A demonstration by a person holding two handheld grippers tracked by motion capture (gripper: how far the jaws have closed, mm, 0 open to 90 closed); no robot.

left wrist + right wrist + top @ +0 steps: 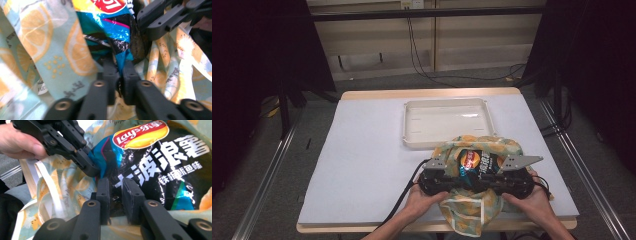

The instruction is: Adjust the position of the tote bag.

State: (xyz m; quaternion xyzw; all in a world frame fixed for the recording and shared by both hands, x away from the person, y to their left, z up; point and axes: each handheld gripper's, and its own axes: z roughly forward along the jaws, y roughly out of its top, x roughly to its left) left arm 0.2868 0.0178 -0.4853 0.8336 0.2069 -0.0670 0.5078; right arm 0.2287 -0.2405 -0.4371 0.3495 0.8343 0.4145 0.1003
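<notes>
The left gripper has its jaws pinched shut on a crumpled blue edge of the chip bag. The right gripper has its jaws narrow, with the bag's black lower edge between them; whether the pads press it I cannot tell. The bag lies in the mouth of a lemon-print cloth bag at the table's near edge, just in front of an empty white tray. Judging by this, the snack is partly inside; easing it fully in or out remains.
</notes>
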